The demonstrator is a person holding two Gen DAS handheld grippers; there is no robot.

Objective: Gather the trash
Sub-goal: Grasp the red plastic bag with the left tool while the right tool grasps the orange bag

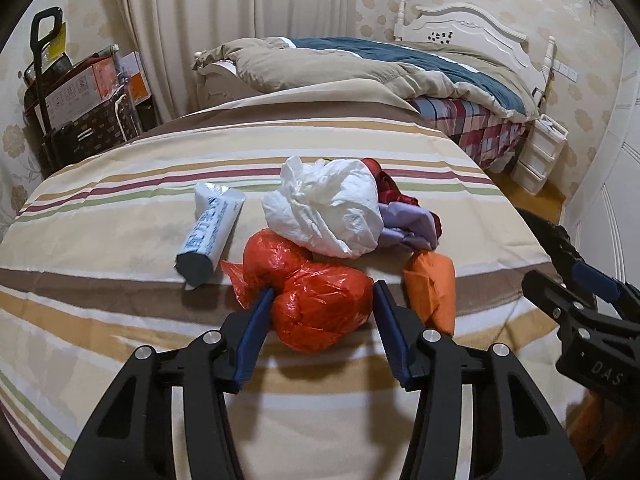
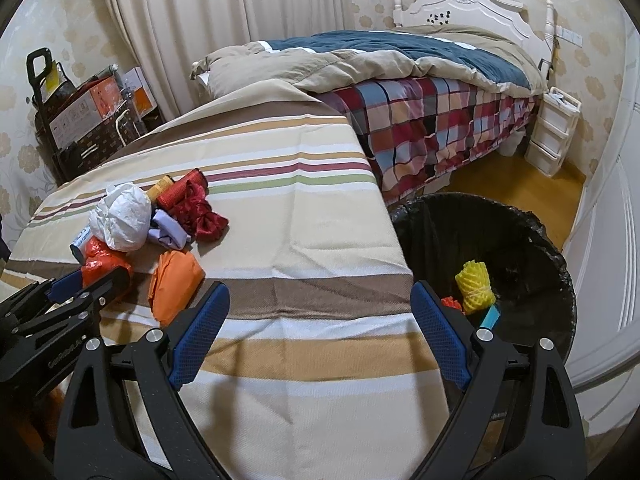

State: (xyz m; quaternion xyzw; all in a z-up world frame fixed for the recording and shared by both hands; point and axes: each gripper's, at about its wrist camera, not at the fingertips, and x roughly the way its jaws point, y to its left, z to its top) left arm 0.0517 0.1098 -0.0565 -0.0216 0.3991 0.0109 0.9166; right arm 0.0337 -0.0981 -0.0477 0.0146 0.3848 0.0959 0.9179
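Note:
A pile of trash lies on the striped cloth: a red-orange plastic bag, a crumpled white bag, a rolled blue-and-white wrapper, an orange packet, lilac paper and red fabric. My left gripper is open, its fingers on either side of the red-orange bag, which also shows in the right wrist view. My right gripper is open and empty above the cloth's right edge, beside a black-lined bin holding a yellow foam net.
A bed with a plaid sheet and quilt stands behind. White drawers stand by the headboard. Boxes and a trolley stand at the far left. White panelled doors stand at the right.

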